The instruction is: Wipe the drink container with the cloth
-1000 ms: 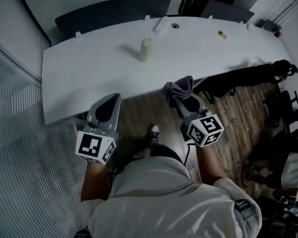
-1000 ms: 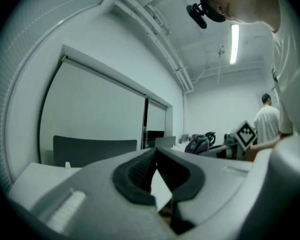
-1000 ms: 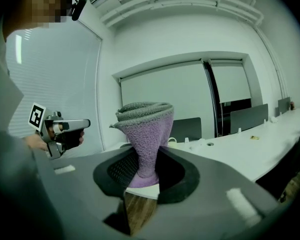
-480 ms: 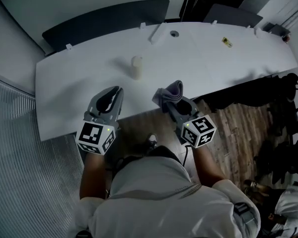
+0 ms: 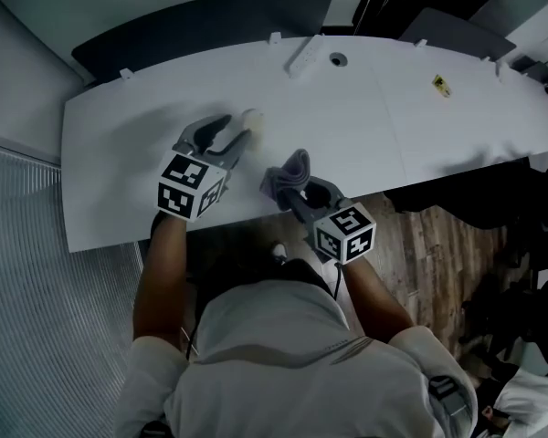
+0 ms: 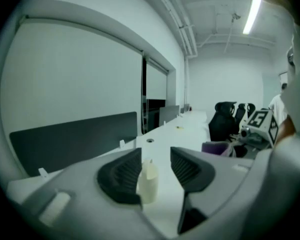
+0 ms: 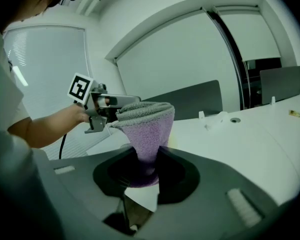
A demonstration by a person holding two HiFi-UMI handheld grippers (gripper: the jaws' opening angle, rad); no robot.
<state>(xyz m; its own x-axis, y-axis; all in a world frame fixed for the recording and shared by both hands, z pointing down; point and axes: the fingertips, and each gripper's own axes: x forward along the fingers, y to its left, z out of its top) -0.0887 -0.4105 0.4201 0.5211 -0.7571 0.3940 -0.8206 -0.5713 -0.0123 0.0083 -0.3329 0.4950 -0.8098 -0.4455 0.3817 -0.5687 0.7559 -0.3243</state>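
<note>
1. Approach has been made: a second ago both grippers were held back over the wooden floor point(image 5: 438, 245), short of the counter point(image 5: 374, 126); now both are over its near half.
2. The left gripper point(image 5: 230, 128), whose jaws were together a second ago, is seen with its jaws opening. The drink container point(image 5: 252, 117), a small pale upright bottle standing on the counter, is now framed between them.
3. In the left gripper view the container lies close to the left pad, with a clear gap to the right pad. No pressing is seen, so it is judged not yet gripped.
4. The right gripper point(image 5: 301, 194) is clamped on the purple cloth point(image 5: 288, 176), as it was before; the cloth stands bunched above the jaws, just beside the container but apart from it.
5. For the task, the container is judged about to be steadied; wiping has not begun.
6. Further back on the counter a white strip point(image 5: 303, 55), a round cable hole point(image 5: 338, 59) and a small yellow tag point(image 5: 441, 83) are seen, all well apart from the work.
7. A dark divider panel point(image 5: 210, 26) runs behind the counter.
8. Nothing is seen between cloth and container. The light bottle could be tipped if it is nudged by one pad before the other closes.
</note>
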